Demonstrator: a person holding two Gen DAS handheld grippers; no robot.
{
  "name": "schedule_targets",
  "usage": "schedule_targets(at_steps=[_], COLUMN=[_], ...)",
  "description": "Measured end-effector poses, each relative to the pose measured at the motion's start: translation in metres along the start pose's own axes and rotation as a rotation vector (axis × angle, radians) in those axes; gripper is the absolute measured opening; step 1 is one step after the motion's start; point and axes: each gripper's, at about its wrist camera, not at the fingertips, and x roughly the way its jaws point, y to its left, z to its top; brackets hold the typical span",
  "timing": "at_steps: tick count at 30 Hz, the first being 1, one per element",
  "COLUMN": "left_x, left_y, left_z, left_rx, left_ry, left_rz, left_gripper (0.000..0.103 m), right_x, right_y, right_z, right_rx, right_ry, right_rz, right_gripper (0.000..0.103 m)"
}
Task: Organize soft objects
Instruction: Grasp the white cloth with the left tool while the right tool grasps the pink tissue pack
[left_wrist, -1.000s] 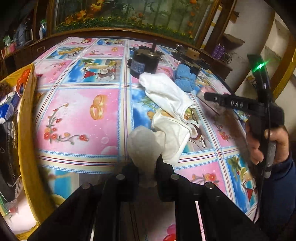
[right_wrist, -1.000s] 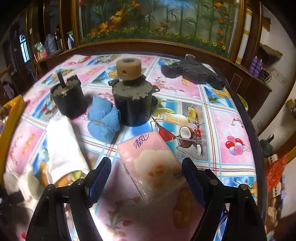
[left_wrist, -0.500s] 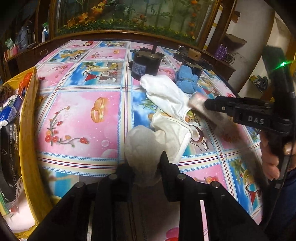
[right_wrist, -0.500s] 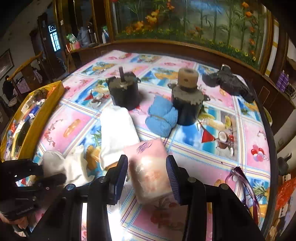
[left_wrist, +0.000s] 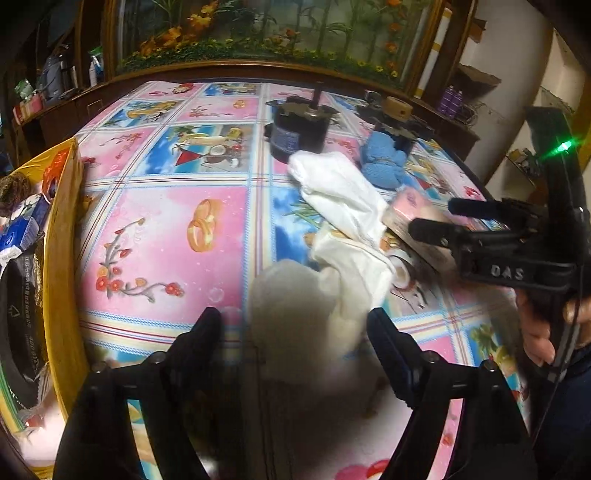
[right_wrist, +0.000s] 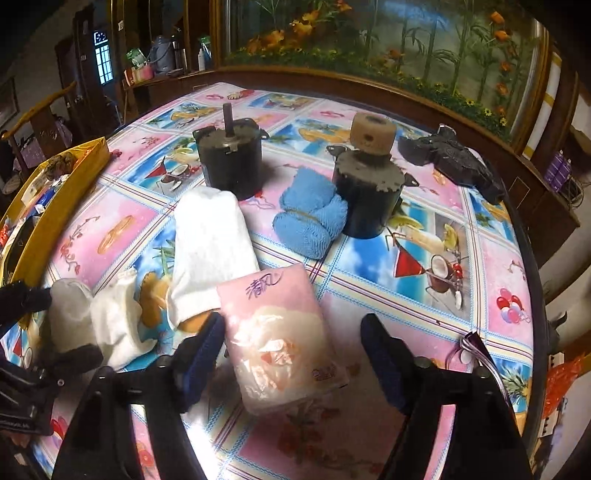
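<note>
In the left wrist view my left gripper (left_wrist: 295, 328) has its jaws opening. A crumpled white sock (left_wrist: 291, 306) lies loose between them on the patterned tablecloth. Another white sock (left_wrist: 340, 188) lies beyond it, with a blue knitted cloth (left_wrist: 382, 164) further back. In the right wrist view my right gripper (right_wrist: 290, 332) also has its jaws opening around a pink tissue pack (right_wrist: 280, 332), which rests on the table. Its right finger stands clear of the pack. The white sock (right_wrist: 210, 251) touches the pack's far left corner. My left gripper (right_wrist: 55, 325) shows at the left edge.
Two black cylindrical motors (right_wrist: 229, 166) (right_wrist: 365, 195) stand behind the soft things, and a black device (right_wrist: 450, 162) lies at the far right. A yellow box (left_wrist: 62, 258) full of items borders the table's left side. A purple cable (right_wrist: 476, 350) lies near the right edge.
My left gripper has let go of the white sock and spread wide. My right gripper squeezed the tissue pack, carried it left toward the socks, then widened again.
</note>
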Motion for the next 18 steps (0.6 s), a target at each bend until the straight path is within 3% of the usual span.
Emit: schedule_targets(at_steps=[1,3,6,7,14,18], left_x=[0.001,0.002,0.0,-0.001,-0.007,-0.012], left_y=[0.0,-0.001,-0.005,-0.005,-0.002,0.002], left_z=[0.001,0.001,0.0,-0.001,-0.005,-0.005], left_rx=[0.009,0.017,0.047,0.045,0.015,-0.007], left_ry=[-0.005,-0.012,-0.024,-0.022,-0.046,-0.069], left_rz=[0.007,0.027,0.055,0.042,0.028,0.045], left_gripper=[0.08,0.075,0.029,0.023,0.022,0.022], right_x=[0.001,0.0,-0.005,-0.008,-0.047,-0.055], right_y=[0.0,0.0,-0.001,-0.004,-0.015,-0.008], right_z=[0.0,-0.001,0.001,0.001,0.008,0.009], right_rx=[0.002,0.004,0.027,0.044,0.155,0.187], right_ry=[0.01,0.01,0.003,-0.004,-0.159,-0.194], right_rz=[0.007,0.001,-0.009,-0.013,0.026,0.078], right_gripper=[0.059,0.056,0.052,0.052,0.052,0.052])
